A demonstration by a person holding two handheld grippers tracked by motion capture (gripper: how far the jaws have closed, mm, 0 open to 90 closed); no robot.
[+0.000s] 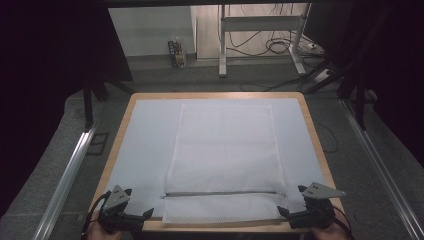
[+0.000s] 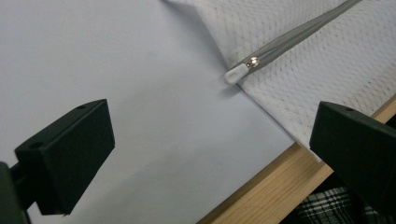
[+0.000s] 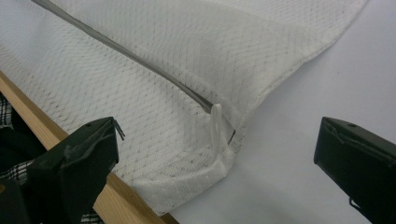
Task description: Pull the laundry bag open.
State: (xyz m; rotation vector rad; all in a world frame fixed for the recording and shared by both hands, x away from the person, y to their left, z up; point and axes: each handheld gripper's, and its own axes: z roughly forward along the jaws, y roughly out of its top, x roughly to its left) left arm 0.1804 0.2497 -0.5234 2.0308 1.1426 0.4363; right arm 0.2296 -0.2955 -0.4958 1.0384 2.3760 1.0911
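Note:
A white mesh bag [image 1: 225,155] lies flat on a pale sheet [image 1: 145,150] that covers the wooden table. A grey zipper [image 1: 222,193] runs across the bag near its front edge. My left gripper [image 1: 139,202] rests at the table's front left corner, open, with nothing between its jaws. In the left gripper view, the left gripper [image 2: 210,144] faces the zipper's end tab [image 2: 235,73] at the bag's corner [image 2: 327,60]. My right gripper [image 1: 291,200] is open at the front right. In the right gripper view, the right gripper [image 3: 219,161] has its jaws either side of the bag's corner and the white zipper pull [image 3: 216,126], without touching them.
The table's wooden front edge [image 2: 261,191] runs just behind both grippers. Metal rails [image 1: 70,170] flank the table on the floor. A desk frame [image 1: 260,30] and cables stand beyond the far edge. Plaid clothing [image 2: 327,210] shows below the table edge.

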